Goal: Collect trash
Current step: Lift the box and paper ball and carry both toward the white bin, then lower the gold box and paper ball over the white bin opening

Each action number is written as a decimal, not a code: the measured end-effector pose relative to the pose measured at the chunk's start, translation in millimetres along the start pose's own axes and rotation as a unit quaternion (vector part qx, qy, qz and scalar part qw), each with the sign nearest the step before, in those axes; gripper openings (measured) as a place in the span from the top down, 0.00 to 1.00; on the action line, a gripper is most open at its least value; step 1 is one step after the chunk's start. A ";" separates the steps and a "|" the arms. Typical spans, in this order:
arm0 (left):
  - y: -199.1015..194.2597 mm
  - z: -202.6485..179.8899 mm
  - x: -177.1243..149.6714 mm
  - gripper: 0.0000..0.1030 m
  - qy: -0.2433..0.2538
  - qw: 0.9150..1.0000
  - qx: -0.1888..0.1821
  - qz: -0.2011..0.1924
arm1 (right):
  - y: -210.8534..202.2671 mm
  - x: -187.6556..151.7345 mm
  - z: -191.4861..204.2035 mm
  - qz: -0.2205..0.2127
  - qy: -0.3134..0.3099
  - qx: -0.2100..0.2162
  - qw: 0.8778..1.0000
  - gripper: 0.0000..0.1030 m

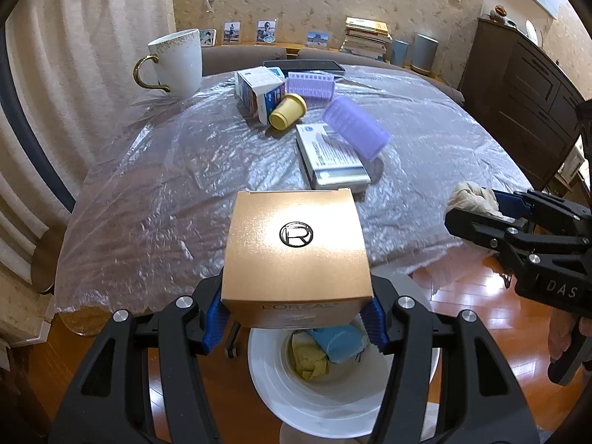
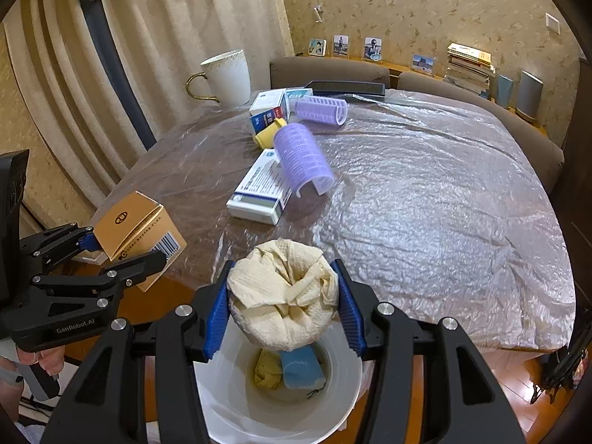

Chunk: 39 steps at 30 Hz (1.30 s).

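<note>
The left gripper (image 1: 296, 318) is clamping its blue fingers (image 1: 212, 323) on the sides of a gold L'Oréal carton (image 1: 296, 255), holding it above the white bin (image 1: 314, 399) on the wood floor. The right gripper (image 2: 284, 307) is gripping a crumpled cream paper towel (image 2: 283, 292) between its fingers, directly over the same bin, where yellow and blue scraps are lying. On the plastic-covered bench (image 2: 425, 222), two purple hair rollers (image 2: 301, 157), a yellow cup (image 1: 286, 111), medicine boxes (image 1: 331, 157) and a white mug (image 1: 177, 61) are sitting.
</note>
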<state>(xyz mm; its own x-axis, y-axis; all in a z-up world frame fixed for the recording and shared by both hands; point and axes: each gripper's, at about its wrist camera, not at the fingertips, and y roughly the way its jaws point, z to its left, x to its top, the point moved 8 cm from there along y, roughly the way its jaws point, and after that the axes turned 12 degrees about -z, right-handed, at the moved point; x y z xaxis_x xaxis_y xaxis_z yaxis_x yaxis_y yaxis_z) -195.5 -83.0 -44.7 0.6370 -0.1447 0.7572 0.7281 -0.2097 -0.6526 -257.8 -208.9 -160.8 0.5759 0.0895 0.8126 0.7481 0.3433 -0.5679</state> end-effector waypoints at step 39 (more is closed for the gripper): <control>-7.2 -32.2 -66.3 0.42 0.047 0.996 -0.044 0.054 | -1.8 -68.4 10.7 0.068 -0.007 0.005 0.998 0.51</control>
<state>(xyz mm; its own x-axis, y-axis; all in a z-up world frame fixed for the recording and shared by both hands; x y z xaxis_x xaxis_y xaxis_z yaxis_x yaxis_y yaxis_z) -251.2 -103.0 -89.3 0.6804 -0.2606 0.6849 0.6289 -0.2721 -0.7283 -302.1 -205.7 -213.9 0.6671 0.1500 0.7297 0.6594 0.3369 -0.6721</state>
